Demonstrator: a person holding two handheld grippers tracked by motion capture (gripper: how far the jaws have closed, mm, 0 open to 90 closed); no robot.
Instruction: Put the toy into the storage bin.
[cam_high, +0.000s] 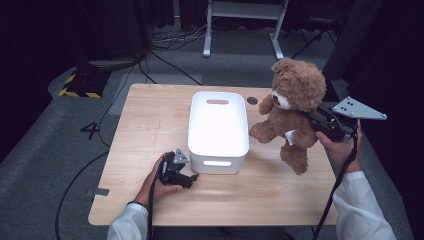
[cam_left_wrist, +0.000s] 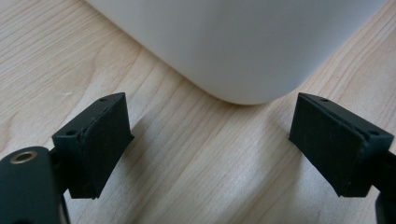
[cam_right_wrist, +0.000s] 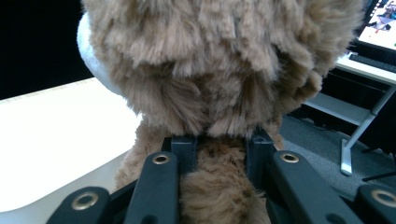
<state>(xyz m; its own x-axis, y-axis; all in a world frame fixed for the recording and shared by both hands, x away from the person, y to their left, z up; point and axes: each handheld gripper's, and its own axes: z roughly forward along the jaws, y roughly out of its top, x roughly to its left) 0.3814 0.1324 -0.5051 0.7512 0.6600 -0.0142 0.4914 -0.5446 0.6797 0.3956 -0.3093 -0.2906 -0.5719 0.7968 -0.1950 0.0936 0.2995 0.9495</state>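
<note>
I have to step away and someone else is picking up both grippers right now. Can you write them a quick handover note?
Right gripper: shut on the brown plush teddy bear, clamped at its back and held in the air to the right of the bin, clear of the table.
Left gripper: jaws open with nothing between them, low over the light wooden table, facing the near left corner of the white plastic storage bin.
Done: bear picked up.
Left: the bear is not yet in the bin. Probably carry it over the open top and let go, with the left gripper ready to steady the bin.
</note>
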